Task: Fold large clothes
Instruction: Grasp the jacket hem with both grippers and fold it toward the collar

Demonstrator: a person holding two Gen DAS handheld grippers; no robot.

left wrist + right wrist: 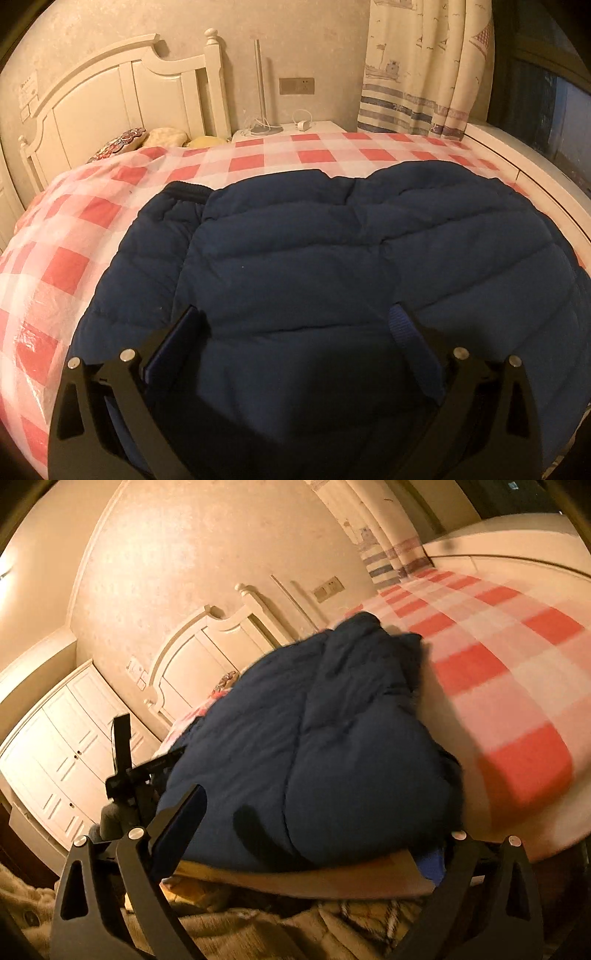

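Observation:
A navy quilted jacket (332, 251) lies spread on the bed's red-and-white checked cover (74, 229), with a ribbed cuff or hem showing at its far left edge. My left gripper (295, 321) hovers open over the jacket's near part, its fingers wide apart on either side of the fabric. In the right wrist view, which is tilted, the jacket (314, 731) bulges at the bed's near edge. My right gripper (314, 827) is open there, with one fingertip (192, 805) beside the jacket and the other partly hidden behind it. The left gripper's body (125, 768) shows at the left.
A white headboard (110, 96) and pillows (162, 136) stand at the far left. A nightstand with a lamp base (266, 127) and a curtain (424, 66) lie beyond the bed. A white wardrobe (62, 746) is at the left, and a beige blanket (258, 930) lies below the bed edge.

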